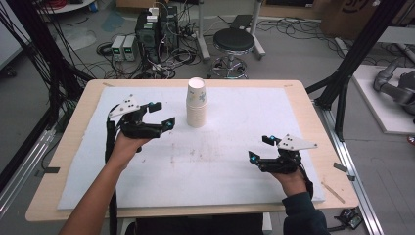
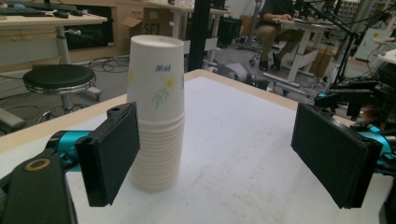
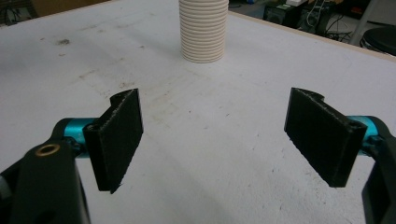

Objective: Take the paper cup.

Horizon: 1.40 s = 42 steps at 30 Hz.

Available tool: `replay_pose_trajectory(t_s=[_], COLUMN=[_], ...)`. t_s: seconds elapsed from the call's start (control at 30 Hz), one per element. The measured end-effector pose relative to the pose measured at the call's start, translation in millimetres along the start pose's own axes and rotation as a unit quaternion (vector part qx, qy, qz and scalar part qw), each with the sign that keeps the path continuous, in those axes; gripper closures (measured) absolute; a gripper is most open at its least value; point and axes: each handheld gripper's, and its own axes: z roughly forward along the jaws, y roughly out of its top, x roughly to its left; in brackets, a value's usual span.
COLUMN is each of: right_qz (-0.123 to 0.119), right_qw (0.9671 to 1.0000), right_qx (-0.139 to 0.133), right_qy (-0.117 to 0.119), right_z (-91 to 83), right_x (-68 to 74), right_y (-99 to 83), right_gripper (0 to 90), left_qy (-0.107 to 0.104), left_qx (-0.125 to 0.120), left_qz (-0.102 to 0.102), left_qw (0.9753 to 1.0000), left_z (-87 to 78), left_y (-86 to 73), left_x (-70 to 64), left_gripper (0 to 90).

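A stack of white paper cups (image 1: 196, 104) stands upside down near the far middle of the white mat (image 1: 230, 166); the top cup carries a small flower print. My left gripper (image 1: 162, 114) is open, just left of the stack, its jaws pointing toward it. In the left gripper view the cup stack (image 2: 156, 116) rises close behind the left pad (image 2: 109, 154), with nothing between the pads. My right gripper (image 1: 260, 148) hovers open over the mat's right front part. In the right gripper view the cup stack (image 3: 203, 29) stands farther off, beyond the open jaws.
The mat lies on a wooden table (image 1: 73, 132) with bare edges all round. A black stool (image 1: 234, 43) and electronics boxes with cables (image 1: 147, 39) stand on the floor beyond the far edge. Black frame posts (image 1: 350, 58) rise at the right.
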Motion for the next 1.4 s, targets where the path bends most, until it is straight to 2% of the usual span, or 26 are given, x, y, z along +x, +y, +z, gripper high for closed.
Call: replay_pose_trajectory(t_s=[0.1,0.2,0.23,0.33,0.6,0.77,0.93,1.1,1.23,1.4], right_qz=[-0.003,-0.003,-0.003,-0.003,-0.001,-0.001,-0.001,0.0,0.001,0.002], right_qw=[1.0,1.0,1.0,1.0,1.0,1.0,1.0,1.0,1.0,1.0], right_qx=[-0.002,0.0,0.0,-0.002,-0.005,-0.006,-0.004,-0.003,-0.005,-0.006], right_qy=[0.0,0.002,0.003,0.002,0.002,0.001,0.004,0.006,0.004,0.001], right_z=[-0.2,0.5,0.8,0.8,-0.7,-0.8,-0.6,0.3,-1.0,-2.3], right_x=[0.3,0.7,0.8,0.6,-0.3,0.1,0.9,1.6,1.2,-0.1], right_y=[0.0,0.1,0.1,0.1,0.0,0.3,0.4,0.2,0.3,0.0], right_gripper=[19.8,19.8,19.8,19.8,19.8,19.8,19.8,19.8,19.8,19.8], left_qy=[-0.002,-0.003,-0.003,0.006,0.025,0.038,0.041,0.043,0.037,0.04], left_qx=[0.004,0.02,0.02,0.032,0.056,0.073,0.083,0.095,0.09,0.084], left_qz=[0.002,0.005,0.005,0.004,0.006,0.004,-0.002,-0.013,-0.016,-0.003], left_qw=[1.0,0.9998,0.9998,0.9995,0.9981,0.9966,0.9957,0.9945,0.9951,0.9957], left_z=[9.0,28.7,28.7,46.0,79.6,97.6,109.6,123.2,128.8,130.9], left_y=[7.9,24.0,24.0,35.4,50.9,52.0,50.6,41.5,37.5,36.7], left_x=[1.9,7.9,7.9,14.6,24.7,31.1,35.1,41.9,43.9,44.3], left_gripper=[15.7,15.7,15.7,15.7,15.8,15.8,15.8,16.4,22.1,32.8])
